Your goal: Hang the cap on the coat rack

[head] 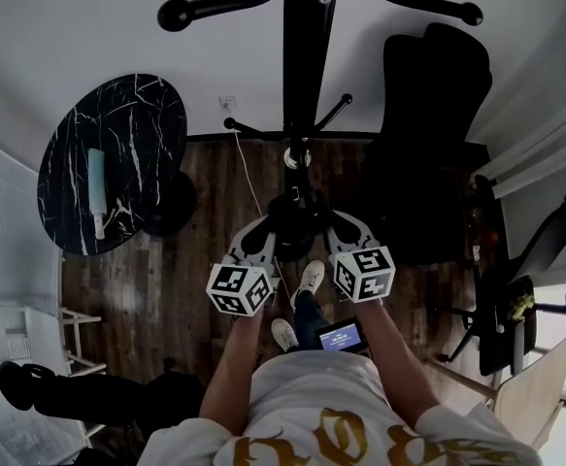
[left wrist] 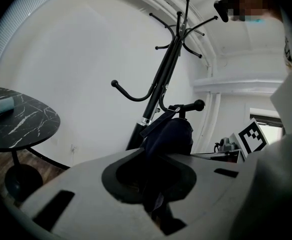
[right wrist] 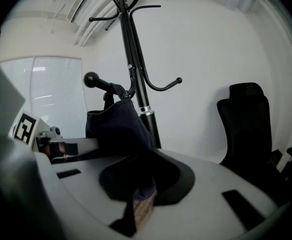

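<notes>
Wood floor [head: 185, 289], mid-frame: left gripper [left wrist: 153, 184] and right gripper [right wrist: 138, 184] both clamped on cap [left wrist: 172, 134] against rack [head: 305, 85] hook [right wrist: 103, 85]; seating and release apparently not yet done.

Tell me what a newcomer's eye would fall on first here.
The dark navy fabric cap, pinched from both sides by the left gripper and the right gripper, in front of the person. Behind it stands the tall black metal coat rack, with a round black marble table to its left and a black office chair to its right.

Bunched navy cap [left wrist: 171, 134] seemingly touches the black coat rack [left wrist: 158, 84].
</notes>
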The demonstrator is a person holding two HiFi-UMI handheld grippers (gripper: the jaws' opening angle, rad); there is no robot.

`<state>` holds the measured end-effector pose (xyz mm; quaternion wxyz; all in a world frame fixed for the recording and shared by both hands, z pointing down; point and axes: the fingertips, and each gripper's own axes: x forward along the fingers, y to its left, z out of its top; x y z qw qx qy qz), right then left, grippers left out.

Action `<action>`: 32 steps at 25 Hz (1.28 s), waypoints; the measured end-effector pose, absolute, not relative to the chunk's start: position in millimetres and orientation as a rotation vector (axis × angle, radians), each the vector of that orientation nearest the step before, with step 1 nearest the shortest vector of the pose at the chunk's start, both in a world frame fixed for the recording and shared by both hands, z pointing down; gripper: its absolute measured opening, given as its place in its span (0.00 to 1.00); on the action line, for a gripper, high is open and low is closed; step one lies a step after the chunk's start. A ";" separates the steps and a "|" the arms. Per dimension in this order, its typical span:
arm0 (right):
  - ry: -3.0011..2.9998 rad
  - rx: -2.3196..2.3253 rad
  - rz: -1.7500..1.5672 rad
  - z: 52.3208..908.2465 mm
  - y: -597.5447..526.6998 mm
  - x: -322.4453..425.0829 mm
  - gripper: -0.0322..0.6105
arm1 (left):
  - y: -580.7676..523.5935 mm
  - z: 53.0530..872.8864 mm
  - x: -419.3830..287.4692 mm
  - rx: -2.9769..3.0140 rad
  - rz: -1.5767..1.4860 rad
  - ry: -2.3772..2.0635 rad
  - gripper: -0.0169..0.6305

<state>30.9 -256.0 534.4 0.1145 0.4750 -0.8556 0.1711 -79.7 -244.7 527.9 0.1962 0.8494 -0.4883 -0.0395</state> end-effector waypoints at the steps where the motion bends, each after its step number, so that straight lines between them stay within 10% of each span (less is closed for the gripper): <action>1: -2.507 1.389 0.500 535.4 -257.1 30.8 0.11 | -245.9 528.6 -79.9 2.378 -0.107 -1.371 0.07; 32: -2.519 1.313 0.457 546.4 -287.2 25.0 0.11 | -275.5 539.2 -84.6 2.389 -0.012 -1.458 0.07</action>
